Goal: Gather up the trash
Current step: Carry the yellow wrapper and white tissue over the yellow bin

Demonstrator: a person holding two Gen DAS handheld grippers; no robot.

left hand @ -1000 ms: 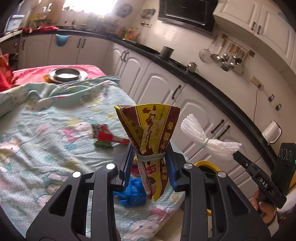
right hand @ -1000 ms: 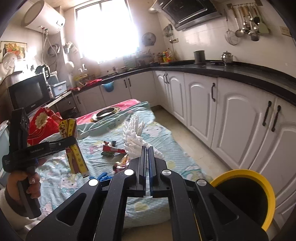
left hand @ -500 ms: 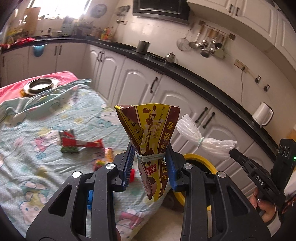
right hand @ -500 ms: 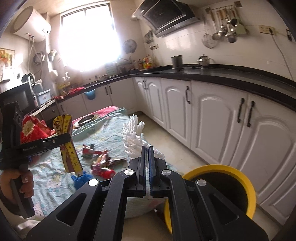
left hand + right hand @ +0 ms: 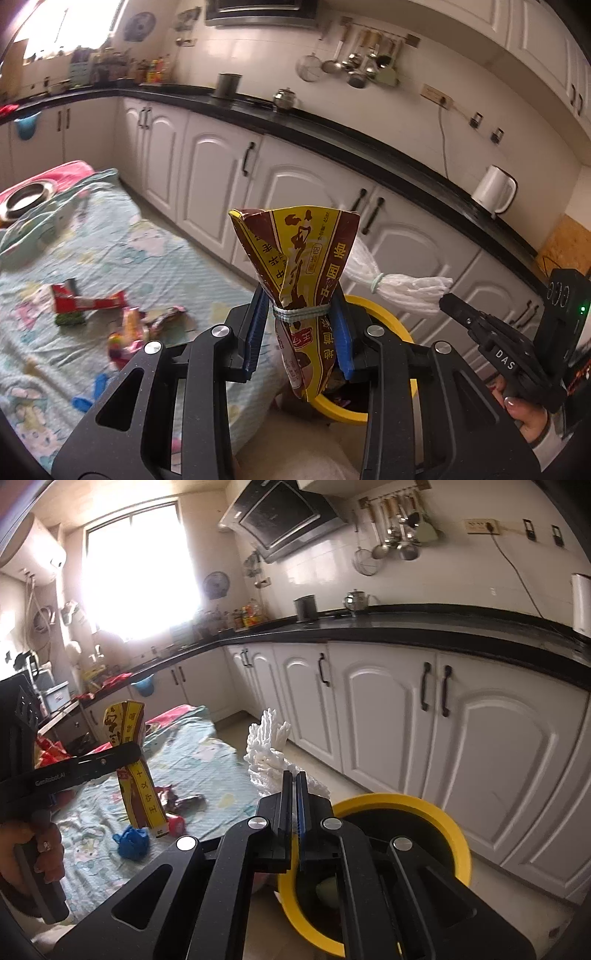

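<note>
The left tool (image 5: 298, 325) clamps a crinkled brown-and-yellow foil wrapper (image 5: 301, 258) at its rubber-banded waist, upright, flaring above the pads. The right tool (image 5: 291, 794) is clenched on a ribbed white plastic bundle (image 5: 264, 746). Just beyond both sits a round yellow-rimmed bin (image 5: 436, 812) on the floor. Further off, crumpled wrappers (image 5: 88, 302) lie on the quilted bedspread (image 5: 129, 243) near its edge.
</note>
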